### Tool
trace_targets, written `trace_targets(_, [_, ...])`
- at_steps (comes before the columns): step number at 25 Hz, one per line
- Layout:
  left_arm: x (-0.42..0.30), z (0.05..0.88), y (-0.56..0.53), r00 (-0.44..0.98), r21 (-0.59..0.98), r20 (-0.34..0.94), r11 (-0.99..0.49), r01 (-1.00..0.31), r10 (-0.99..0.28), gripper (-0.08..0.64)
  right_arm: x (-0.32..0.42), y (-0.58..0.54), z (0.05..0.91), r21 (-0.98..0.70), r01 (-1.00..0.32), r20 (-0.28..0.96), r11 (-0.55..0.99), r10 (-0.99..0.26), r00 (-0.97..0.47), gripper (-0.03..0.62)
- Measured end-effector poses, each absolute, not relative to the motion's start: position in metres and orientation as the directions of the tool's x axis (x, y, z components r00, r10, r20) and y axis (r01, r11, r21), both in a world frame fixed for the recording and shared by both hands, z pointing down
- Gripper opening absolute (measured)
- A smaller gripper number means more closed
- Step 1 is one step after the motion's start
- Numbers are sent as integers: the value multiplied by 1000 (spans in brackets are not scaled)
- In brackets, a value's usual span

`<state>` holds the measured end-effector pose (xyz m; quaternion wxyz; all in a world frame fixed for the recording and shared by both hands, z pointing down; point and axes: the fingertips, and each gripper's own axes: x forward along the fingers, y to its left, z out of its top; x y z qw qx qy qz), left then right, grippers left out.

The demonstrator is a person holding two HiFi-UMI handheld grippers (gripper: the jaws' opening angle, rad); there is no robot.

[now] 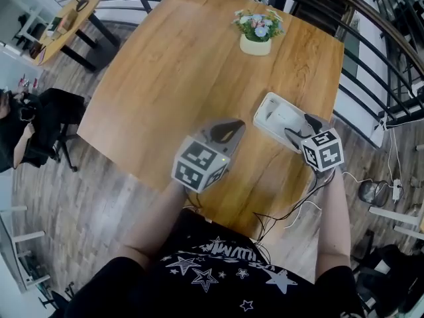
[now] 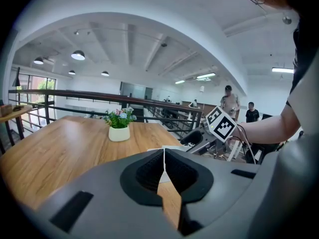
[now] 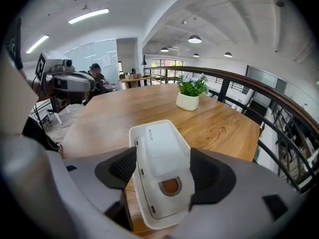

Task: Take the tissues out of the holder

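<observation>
The white tissue holder [image 1: 277,116] lies flat on the wooden table [image 1: 179,78] near its right edge. In the right gripper view the holder [image 3: 158,156] shows a raised top with a small label and a brown oval opening; no loose tissue is visible. My right gripper [image 3: 162,172] stands open and wide, its pads flanking the holder's near end. The right gripper [image 1: 301,130] reaches it from the table's front. My left gripper [image 1: 227,133] hovers left of the holder, pads [image 2: 149,172] together with nothing between them.
A white pot of flowers [image 1: 256,42] stands at the far side of the table. A black railing [image 1: 371,58] runs behind and to the right. Cables [image 1: 298,207] hang off the front edge. A seated person [image 1: 20,128] and another table [image 1: 69,15] are at left.
</observation>
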<state>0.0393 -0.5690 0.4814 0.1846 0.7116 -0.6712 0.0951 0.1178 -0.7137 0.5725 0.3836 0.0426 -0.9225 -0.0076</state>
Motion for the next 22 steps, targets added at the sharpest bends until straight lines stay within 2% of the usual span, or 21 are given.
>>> trace_targets(9, [30,487,-563,51,146,386,6,-989,-921,15,98,-713,598,109,36,782,993,-63,-620,319])
trace_targets(22, [31,501,-534,21,166,403,50,-985,-915,15,95,-724,612,152,17,792,988,-112,-601,306])
